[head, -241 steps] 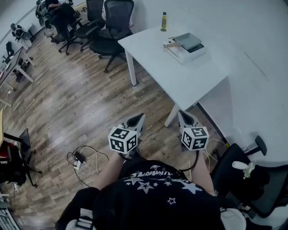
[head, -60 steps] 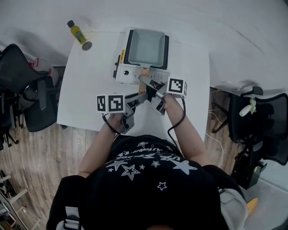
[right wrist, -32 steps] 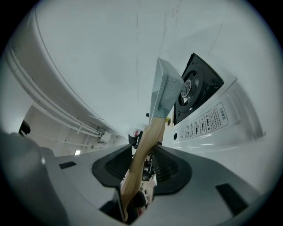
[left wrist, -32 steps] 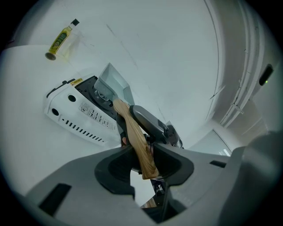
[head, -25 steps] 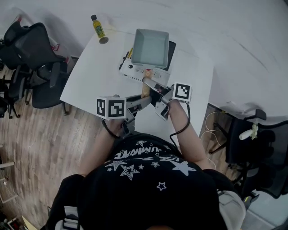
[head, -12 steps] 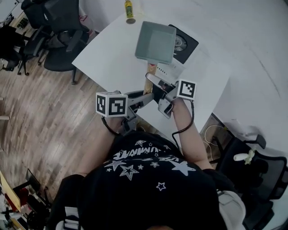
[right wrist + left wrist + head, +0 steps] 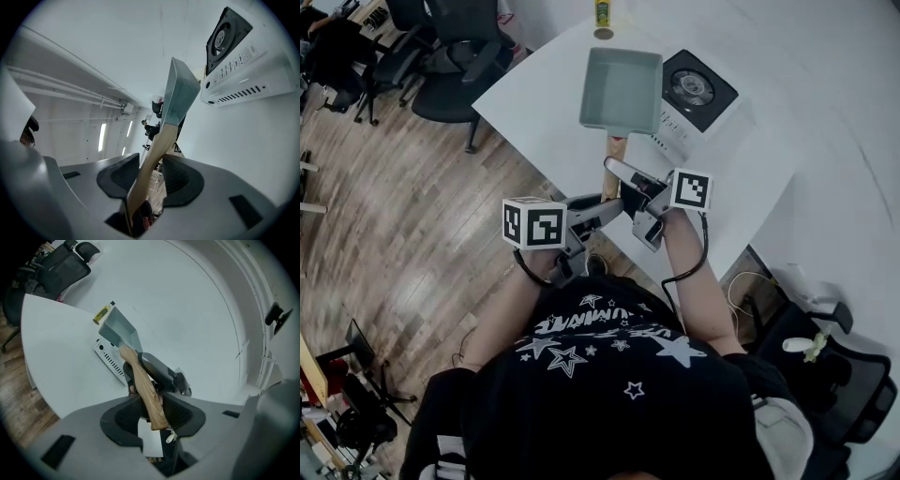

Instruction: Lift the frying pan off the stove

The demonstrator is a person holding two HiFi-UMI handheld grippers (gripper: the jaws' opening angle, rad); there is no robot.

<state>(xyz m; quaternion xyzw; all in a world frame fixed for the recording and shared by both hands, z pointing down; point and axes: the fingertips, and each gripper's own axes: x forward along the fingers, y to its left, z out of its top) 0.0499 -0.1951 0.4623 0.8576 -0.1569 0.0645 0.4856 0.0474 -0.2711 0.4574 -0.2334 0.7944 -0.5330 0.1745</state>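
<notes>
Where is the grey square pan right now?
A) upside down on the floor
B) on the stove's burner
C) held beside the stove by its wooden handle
C: the stove stands bare, and the left gripper and right gripper both clamp the wooden handle of the pan.

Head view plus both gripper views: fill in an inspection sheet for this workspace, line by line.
Surface: white table, one corner towards the person.
Job's things: square grey frying pan with a wooden handle, held off the white portable stove with a black burner top and to its left in the head view.
Clutter: yellow bottle at the table's far edge.
Grippers: left tool and right tool are both shut on the pan's handle.
Cables: black cable from the right tool along the forearm; pale cable on the floor.
Surroundings: wooden floor, black office chairs, white wall.
</notes>
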